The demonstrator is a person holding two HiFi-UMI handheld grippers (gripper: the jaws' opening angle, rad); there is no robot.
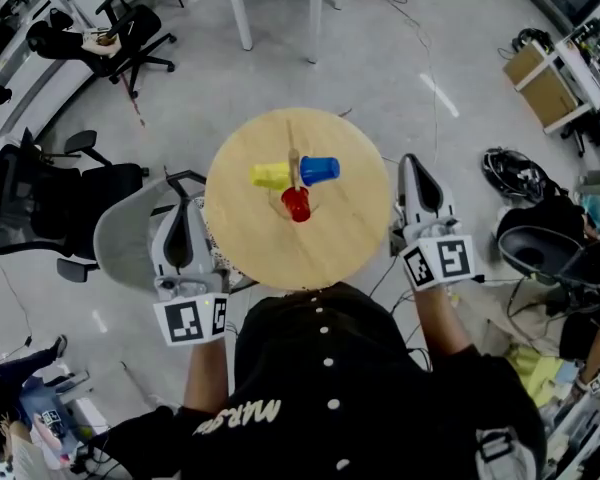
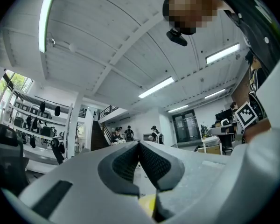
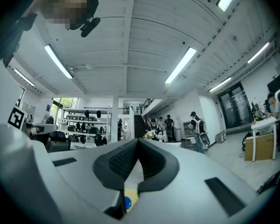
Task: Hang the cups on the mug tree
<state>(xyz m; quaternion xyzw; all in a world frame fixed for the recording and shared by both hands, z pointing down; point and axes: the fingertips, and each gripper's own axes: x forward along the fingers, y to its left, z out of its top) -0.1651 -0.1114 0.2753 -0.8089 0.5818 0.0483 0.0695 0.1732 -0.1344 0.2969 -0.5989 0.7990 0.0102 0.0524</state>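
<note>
On the round wooden table (image 1: 260,243) the mug tree (image 1: 294,161) stands near the centre with three cups close around its post: the yellow cup (image 1: 270,175) at 9 o'clock, the blue cup (image 1: 320,171) at 3 o'clock and the red cup (image 1: 296,205) at 6 o'clock. They look already hung, though from straight above the pegs and handles cannot be made out. The left gripper (image 1: 183,202) waits off the table's rim at about 8 o'clock and the right gripper (image 1: 411,160) at about 3 o'clock. Each has its jaws pressed together with nothing between them. The cups look like small, smooth plastic ones, probably light, stiff and a little slippery. A pinch across the wall near the rim, opposite the handle, would likely suit best, leaving the handle free for a peg
</note>
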